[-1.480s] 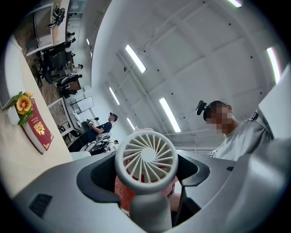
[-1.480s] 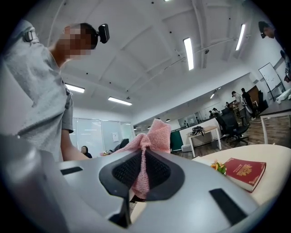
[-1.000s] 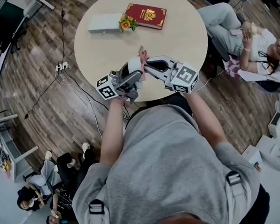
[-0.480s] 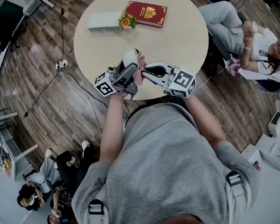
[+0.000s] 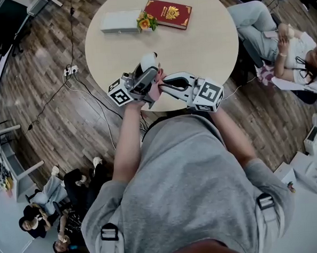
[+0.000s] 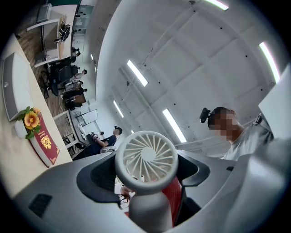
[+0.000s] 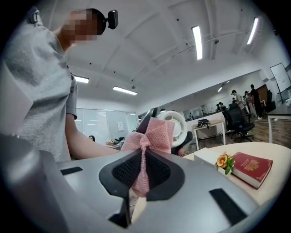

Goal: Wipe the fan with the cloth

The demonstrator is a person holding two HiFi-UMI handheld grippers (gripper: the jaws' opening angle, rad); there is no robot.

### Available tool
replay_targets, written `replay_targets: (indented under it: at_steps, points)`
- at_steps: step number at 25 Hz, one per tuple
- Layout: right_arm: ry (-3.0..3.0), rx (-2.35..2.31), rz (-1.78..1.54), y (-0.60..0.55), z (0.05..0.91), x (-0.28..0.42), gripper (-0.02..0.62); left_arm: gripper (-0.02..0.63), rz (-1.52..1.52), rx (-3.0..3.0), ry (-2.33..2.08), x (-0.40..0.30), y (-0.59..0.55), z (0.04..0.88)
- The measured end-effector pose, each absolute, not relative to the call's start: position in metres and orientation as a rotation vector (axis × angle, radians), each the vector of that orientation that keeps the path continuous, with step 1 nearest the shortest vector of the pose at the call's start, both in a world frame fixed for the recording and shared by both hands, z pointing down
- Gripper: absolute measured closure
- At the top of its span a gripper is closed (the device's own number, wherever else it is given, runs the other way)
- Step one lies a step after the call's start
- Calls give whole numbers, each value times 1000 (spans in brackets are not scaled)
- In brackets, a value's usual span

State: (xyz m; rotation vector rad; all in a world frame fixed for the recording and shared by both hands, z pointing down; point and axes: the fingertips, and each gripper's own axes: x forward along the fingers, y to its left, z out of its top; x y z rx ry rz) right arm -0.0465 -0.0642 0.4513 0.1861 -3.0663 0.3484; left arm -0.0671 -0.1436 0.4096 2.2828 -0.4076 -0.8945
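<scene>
A small white hand-held fan [image 6: 146,158] with a round grille is pinched by its stem in my left gripper [image 6: 150,200], head raised and tilted; in the head view the fan [image 5: 148,61] is above the table's near edge. My right gripper [image 7: 143,175] is shut on a pink cloth [image 7: 152,136], whose bunched top lies against the fan's round head [image 7: 175,123]. In the head view the cloth [image 5: 157,85] shows between the two grippers, with the left gripper [image 5: 143,82] and right gripper [image 5: 166,85] close together.
A round beige table [image 5: 196,41] carries a red book [image 5: 168,14], a white box [image 5: 119,22] and a small orange flower [image 5: 144,22] at its far side. A seated person [image 5: 282,46] is at the right; cables and a power strip [image 5: 69,72] lie on the wooden floor.
Both grippers have risen and shifted slightly away from me with the fan and cloth. The cloth, earlier poking up beside the fan, now sits tucked low between the grippers against it.
</scene>
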Motion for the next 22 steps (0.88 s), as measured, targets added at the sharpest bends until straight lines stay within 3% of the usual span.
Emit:
replay_targets:
  at_steps: [14,22]
  points:
    - [-3054,43,323,-53,448,-90,568,225,-874,2284,-493,-85,-148,418]
    - [-3024,47,352,-56,463,-80,568,225,-916,2273,-489,-95,-159,413]
